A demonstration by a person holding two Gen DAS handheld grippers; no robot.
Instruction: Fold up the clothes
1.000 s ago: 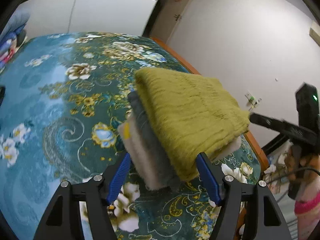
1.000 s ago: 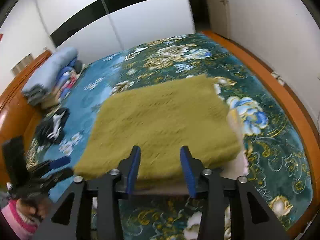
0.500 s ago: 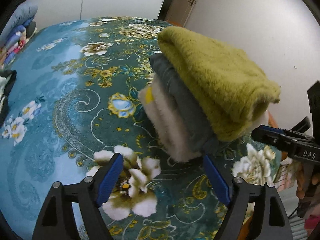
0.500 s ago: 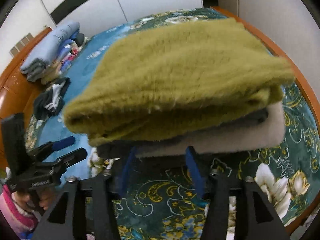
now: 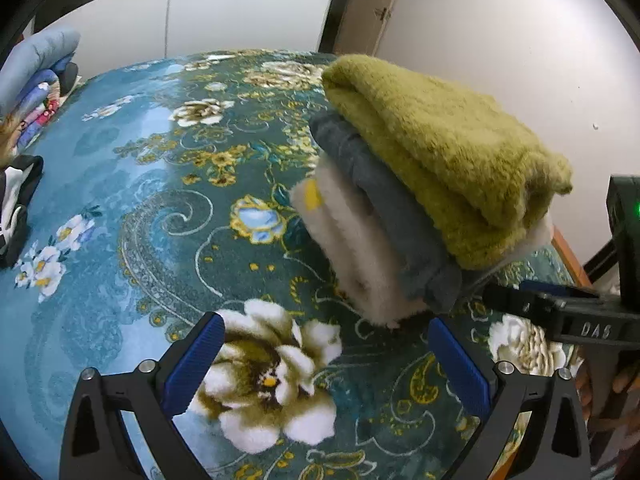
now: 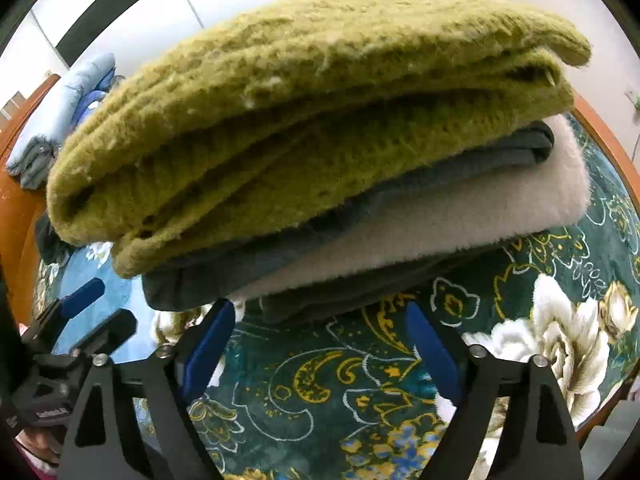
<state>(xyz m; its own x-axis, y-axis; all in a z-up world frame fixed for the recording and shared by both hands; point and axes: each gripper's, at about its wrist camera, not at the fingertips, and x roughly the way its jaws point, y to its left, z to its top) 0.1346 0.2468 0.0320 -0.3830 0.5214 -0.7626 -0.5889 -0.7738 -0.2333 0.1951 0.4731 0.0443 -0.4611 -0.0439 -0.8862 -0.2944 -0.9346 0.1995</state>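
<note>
A stack of folded clothes (image 5: pixel 404 216) lies on the floral bedspread (image 5: pixel 160 208), near the bed's wooden edge (image 6: pixel 608 136) on the side of the white wall (image 5: pixel 500 40). The landmark for all places here is this stack. On top lies an olive-green fuzzy sweater (image 6: pixel 304 92), folded in several layers. Directly under it is a grey garment (image 5: pixel 384 204), and under that a cream-white fluffy garment (image 6: pixel 460 204); in the right wrist view a further dark layer shows at the very bottom, touching the bedspread.

The left gripper (image 5: pixel 324 364) is low over the bedspread just in front of one corner of the stack. Its blue-padded fingers (image 5: pixel 196 364) stand wide apart and hold nothing; a big white flower of the print is seen between them. The right gripper (image 6: pixel 320 344) is close before the long side of the stack, its jaws also wide apart with nothing between them, and the tips are just below the bottom layer. If the tips touch the cloth, I cannot tell.

Beyond the stack, at the far end of the bed, rolled blue bedding (image 5: pixel 36 68) lies beside a black-and-white garment (image 5: pixel 16 200). Behind the bed is a white wardrobe (image 5: pixel 208 8).
</note>
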